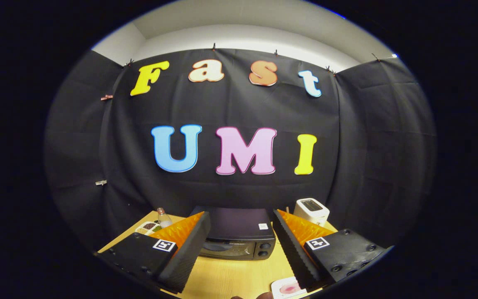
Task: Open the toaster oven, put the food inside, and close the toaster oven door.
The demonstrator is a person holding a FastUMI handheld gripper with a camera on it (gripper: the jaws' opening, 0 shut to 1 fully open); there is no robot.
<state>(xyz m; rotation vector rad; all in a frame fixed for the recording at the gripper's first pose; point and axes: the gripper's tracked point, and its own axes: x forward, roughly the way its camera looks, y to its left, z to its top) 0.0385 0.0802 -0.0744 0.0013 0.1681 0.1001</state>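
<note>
A black toaster oven stands on the wooden table against the booth's wall, its glass door closed and its knobs on the right of the front. My gripper is held high above the table, open, with the oven showing in the wide gap between the fingers and nothing held. Close below the right finger lies a small white plate with a pink piece of food on it, partly hidden by that finger.
A white pop-up toaster stands to the right of the oven near the wall. Left of the oven are a small clear bottle and a white compartment tray with dark bits in it.
</note>
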